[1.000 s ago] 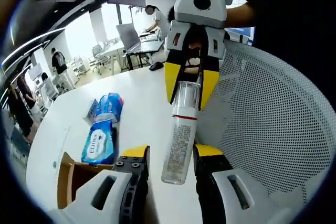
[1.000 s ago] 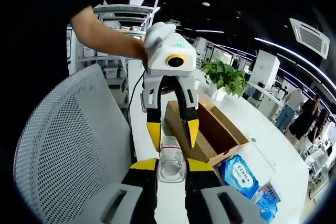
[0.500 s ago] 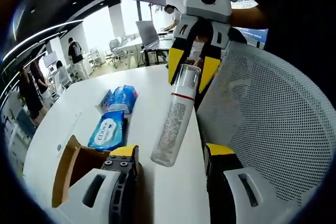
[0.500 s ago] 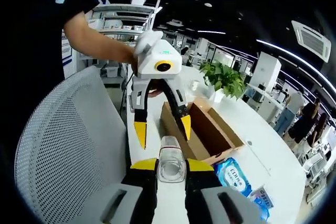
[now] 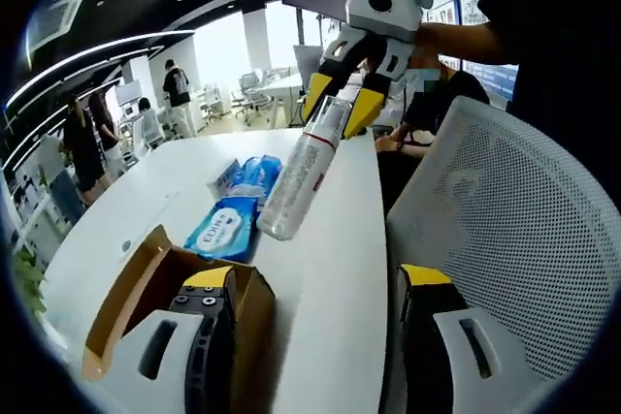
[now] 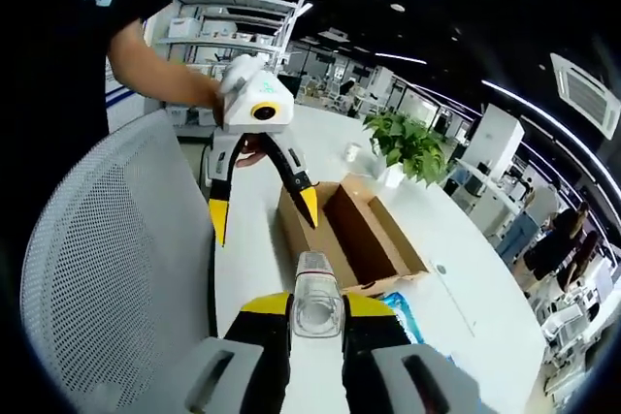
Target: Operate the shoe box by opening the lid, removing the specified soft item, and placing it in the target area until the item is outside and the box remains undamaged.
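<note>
- The right gripper [image 6: 316,305] is clamped on the bottle's [image 5: 303,170] cap end, holding it in the air over the table [image 5: 330,269].
- The left gripper [image 6: 264,211] is spread wide, empty.
- The box [image 6: 349,238] sits open, likely already emptied.

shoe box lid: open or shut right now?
Open. The cardboard shoe box shows its bare brown interior in the right gripper view; its flaps stand up in the left gripper view.

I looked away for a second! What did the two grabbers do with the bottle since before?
The left gripper let go of the clear bottle, opened wide and drew back. The right gripper stays shut on the bottle's cap end. The cardboard box stays open on the white table, blue packs beside it.
</note>
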`<state>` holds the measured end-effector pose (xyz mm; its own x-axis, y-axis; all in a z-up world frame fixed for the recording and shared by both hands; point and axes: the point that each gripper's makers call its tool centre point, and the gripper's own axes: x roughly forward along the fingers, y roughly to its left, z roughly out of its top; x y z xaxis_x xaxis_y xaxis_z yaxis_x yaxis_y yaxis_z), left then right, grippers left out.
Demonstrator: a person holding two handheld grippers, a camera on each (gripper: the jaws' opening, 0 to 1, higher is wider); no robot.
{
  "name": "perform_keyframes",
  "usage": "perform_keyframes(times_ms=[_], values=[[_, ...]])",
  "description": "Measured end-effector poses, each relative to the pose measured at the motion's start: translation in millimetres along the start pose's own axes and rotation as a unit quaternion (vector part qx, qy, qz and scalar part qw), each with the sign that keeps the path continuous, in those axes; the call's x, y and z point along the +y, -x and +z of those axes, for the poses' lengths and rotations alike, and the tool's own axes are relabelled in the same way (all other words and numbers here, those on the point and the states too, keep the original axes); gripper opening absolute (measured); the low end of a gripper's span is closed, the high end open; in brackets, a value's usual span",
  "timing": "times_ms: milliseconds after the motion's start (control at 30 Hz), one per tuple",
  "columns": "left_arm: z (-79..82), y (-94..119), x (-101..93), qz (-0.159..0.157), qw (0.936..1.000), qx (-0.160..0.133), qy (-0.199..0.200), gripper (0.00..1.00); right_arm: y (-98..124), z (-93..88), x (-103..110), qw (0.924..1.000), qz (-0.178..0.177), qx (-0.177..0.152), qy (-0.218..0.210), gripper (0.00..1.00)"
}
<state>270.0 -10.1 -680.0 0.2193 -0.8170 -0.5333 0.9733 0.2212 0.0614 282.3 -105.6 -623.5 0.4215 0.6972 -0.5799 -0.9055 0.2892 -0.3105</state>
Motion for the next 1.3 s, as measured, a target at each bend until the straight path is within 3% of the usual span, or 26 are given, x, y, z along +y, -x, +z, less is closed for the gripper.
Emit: perform_keyframes(times_ms=[600,933,1300], values=[[-7.8,14,10.2,0.082,0.9951,-0.015,0.051,0.98,4,-22.2,-76,0.9962,0.003,0.060,0.063,0.14],[-14.6,18,8.4,0.105,0.9922,-0.009,0.067,1.00,1,-42.7,-118,0.9937,0.002,0.091,0.066,0.15],[-20.0,27,9.2,0.141,0.9863,0.002,0.085,1.00,-12,-69.5,-147,0.9883,0.017,0.133,0.073,0.15]])
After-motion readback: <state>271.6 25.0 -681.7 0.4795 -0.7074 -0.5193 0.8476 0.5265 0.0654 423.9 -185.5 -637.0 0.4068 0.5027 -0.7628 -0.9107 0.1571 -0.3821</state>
